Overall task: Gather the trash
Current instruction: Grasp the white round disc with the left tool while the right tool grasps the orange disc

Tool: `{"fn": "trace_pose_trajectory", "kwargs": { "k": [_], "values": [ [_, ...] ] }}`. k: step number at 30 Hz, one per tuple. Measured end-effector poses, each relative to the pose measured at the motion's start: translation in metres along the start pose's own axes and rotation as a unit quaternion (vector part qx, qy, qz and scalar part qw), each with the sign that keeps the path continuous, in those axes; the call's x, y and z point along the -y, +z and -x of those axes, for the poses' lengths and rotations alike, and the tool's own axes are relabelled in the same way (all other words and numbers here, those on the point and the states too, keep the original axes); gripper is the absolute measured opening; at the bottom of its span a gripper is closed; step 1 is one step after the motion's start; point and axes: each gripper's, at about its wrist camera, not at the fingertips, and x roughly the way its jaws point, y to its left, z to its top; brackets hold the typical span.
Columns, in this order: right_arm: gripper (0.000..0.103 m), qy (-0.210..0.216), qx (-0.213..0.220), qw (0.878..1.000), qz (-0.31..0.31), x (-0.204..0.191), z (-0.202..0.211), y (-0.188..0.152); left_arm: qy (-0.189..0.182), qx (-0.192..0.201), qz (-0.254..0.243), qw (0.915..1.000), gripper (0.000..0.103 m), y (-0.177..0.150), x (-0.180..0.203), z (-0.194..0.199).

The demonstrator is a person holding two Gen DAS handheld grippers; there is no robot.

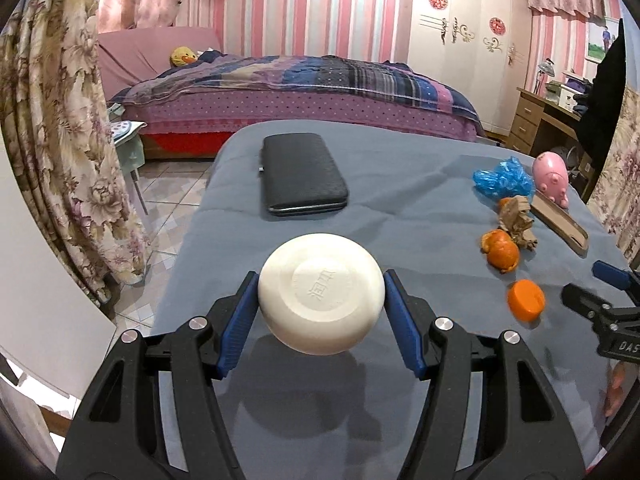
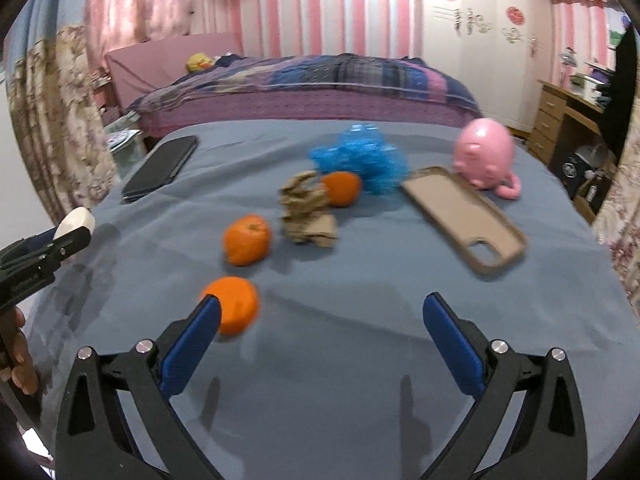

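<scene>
Left gripper (image 1: 321, 306): our jaws are clamped on a round white soap bar (image 1: 321, 298). We hold it by its two sides, up off the gray surface (image 1: 400, 200), so it cannot slip.
Right gripper (image 2: 322, 334): our jaws are wide apart with nothing between them. We think they are ready to grab some trash.
Nearest trash: an orange peel piece (image 2: 236, 304) sits at 10 o'clock from the right gripper, just past the left jaw.
More trash: another orange peel (image 2: 247, 239), a crumpled brown paper (image 2: 308, 216), a third peel (image 2: 342, 188) and a blue plastic bag (image 2: 360, 158) bunch together toward 12 o'clock.
Not trash, we think: the pink toy (image 2: 486, 152) and tan phone case (image 2: 464, 216) at 1 o'clock, and the black case (image 1: 302, 174) far off at 11 o'clock.
Trash bin: we cannot see one.
</scene>
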Motion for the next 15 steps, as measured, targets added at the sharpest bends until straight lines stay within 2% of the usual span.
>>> {"fn": "trace_pose_trajectory", "kwargs": {
  "k": [7, 10, 12, 15],
  "values": [
    [0.097, 0.021, -0.026, 0.999, 0.014, -0.028, -0.017, 0.003, 0.001, 0.0, 0.006, 1.0, 0.061, -0.003, -0.01, 0.006],
    [0.08, 0.027, -0.043, 0.998, 0.026, -0.037, -0.025, 0.002, 0.001, 0.0, 0.005, 1.0, 0.061, -0.004, -0.01, 0.006],
    [0.063, 0.035, -0.055, 0.997, 0.033, -0.041, -0.031, 0.001, 0.002, 0.0, 0.003, 1.0, 0.061, -0.005, -0.008, 0.006],
    [0.05, 0.041, -0.058, 0.997, 0.039, -0.044, -0.033, 0.002, 0.003, -0.003, 0.004, 1.0, 0.061, -0.006, -0.008, 0.006]
  ]
}}
